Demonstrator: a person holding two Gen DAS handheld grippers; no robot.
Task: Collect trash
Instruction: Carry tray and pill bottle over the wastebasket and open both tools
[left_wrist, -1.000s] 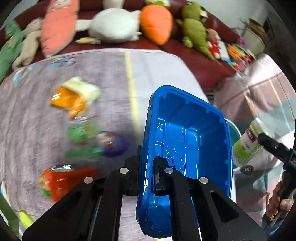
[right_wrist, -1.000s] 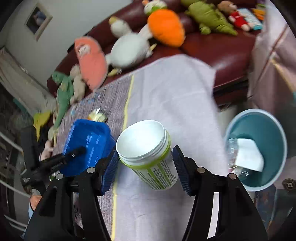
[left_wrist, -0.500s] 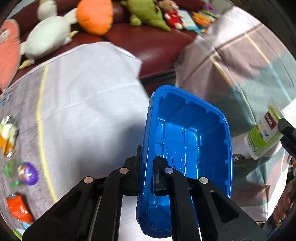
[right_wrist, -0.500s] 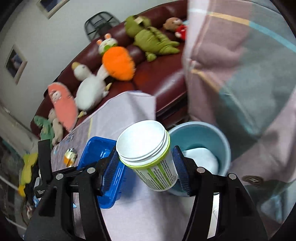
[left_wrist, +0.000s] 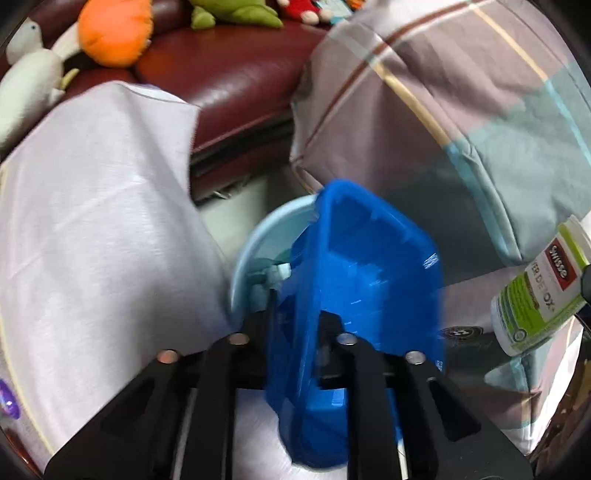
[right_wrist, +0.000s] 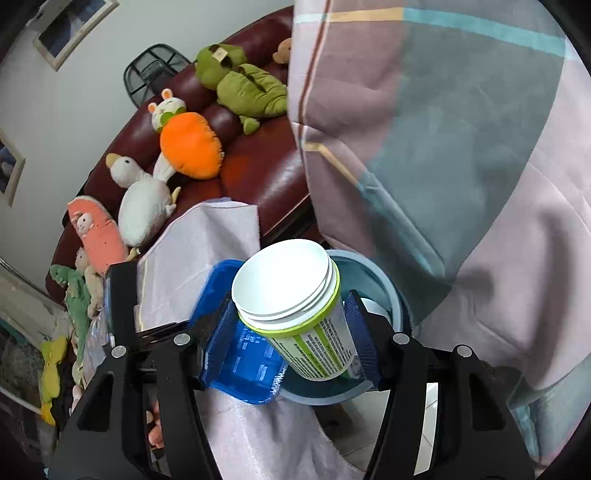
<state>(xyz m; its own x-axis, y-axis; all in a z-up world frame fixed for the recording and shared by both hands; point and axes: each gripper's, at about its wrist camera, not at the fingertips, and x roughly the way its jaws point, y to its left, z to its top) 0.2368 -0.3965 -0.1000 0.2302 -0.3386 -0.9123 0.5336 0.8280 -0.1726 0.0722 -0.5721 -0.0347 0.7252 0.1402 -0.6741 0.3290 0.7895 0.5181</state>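
Hovering above the bin (left_wrist: 255, 236), the left claw (left_wrist: 295, 332) is opening to drop the tray (left_wrist: 369, 280) between its jaws; the right claw (right_wrist: 291, 332) pinches the bottle (right_wrist: 295, 306) over the bin, ready to release.

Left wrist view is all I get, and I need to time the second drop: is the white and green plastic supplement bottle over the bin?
Observer: Yes. The right wrist view shows the white and green plastic supplement bottle above the opening of the round pale blue bin.
Operator: Firmly gripped?
Observer: The right gripper has its blue pads pressed on both sides of the bottle.
Operator: Capped?
Observer: Its white lid is on.
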